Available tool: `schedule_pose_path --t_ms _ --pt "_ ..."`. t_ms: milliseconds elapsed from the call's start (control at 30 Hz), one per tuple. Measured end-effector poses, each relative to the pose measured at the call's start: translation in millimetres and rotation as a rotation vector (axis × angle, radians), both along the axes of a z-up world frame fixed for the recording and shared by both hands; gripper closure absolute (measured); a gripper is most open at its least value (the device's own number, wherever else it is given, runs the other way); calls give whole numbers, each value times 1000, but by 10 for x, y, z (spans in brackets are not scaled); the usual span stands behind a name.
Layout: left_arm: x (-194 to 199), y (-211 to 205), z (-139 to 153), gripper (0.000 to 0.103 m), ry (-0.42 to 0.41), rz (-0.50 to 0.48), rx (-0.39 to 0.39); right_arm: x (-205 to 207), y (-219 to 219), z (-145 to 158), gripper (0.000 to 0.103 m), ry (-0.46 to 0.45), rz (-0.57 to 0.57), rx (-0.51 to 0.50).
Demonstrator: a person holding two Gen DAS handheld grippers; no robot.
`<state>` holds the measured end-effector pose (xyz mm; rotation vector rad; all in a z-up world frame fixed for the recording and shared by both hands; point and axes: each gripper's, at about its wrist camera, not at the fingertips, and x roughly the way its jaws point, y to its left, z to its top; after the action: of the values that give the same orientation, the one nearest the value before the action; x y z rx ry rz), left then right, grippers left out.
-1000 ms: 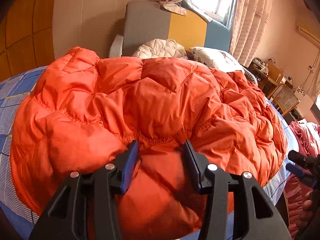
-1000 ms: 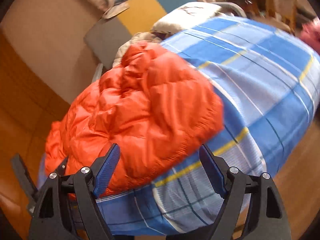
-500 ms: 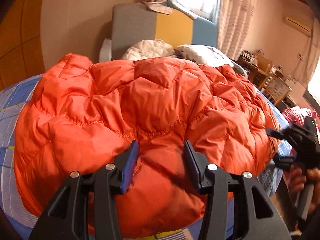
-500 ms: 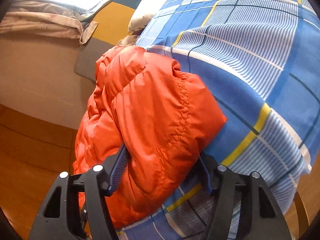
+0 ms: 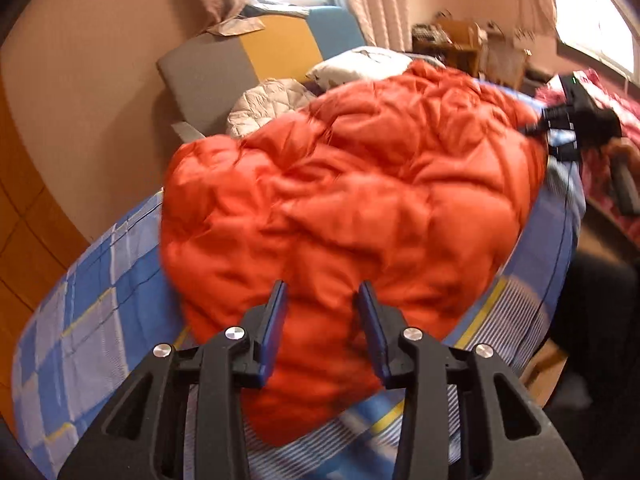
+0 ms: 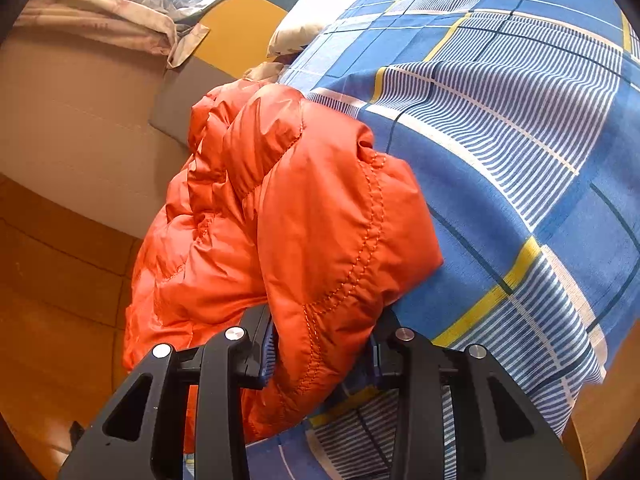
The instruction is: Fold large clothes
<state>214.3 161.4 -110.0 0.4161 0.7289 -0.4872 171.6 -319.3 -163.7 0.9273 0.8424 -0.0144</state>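
Observation:
A puffy orange quilted jacket lies in a heap on the blue plaid bed sheet. My left gripper has the jacket's near edge bulging between its blue pads, and its jaws are closing on the fabric. In the right wrist view, my right gripper pinches a stitched corner of the jacket over the sheet; its jaws are closing too. The left wrist view, which is blurred, shows the right gripper at the jacket's far right edge, held by a hand.
A grey, yellow and teal headboard stands behind the bed, with a white pillow and a beige quilted piece against it. Pink fabric lies to the right. Wooden furniture stands by the curtains.
The right jaws went from wide open around the jacket corner to pinched on it. The left view rolled and shifted sideways, with the jacket still between its slightly narrower jaws.

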Motion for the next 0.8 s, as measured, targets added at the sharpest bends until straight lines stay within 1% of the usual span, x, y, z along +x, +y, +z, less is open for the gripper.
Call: schedule_pose_path --t_ms 100,167,267,333,400,467,633,800 --pt "39 58 -55 65 21 -29 14 26 5 6 69 7 0 -5" --pt "79 39 -108 65 32 -53 31 36 19 16 69 15 -2 -13" --pt "106 8 -182 65 44 -68 34 54 51 43 69 25 0 -37" --pt "119 -5 -222 66 51 -71 30 66 73 82 73 23 6 -56" --pt "121 -10 -267 66 56 -69 20 84 108 145 80 16 21 -90" --pt "134 -13 -308 66 58 -68 13 106 149 215 83 9 30 -119" --pt "98 -19 -338 66 60 -68 1 107 178 292 87 -5 28 -136" --pt "88 -31 -359 69 64 -76 8 90 233 490 90 -58 56 -168"
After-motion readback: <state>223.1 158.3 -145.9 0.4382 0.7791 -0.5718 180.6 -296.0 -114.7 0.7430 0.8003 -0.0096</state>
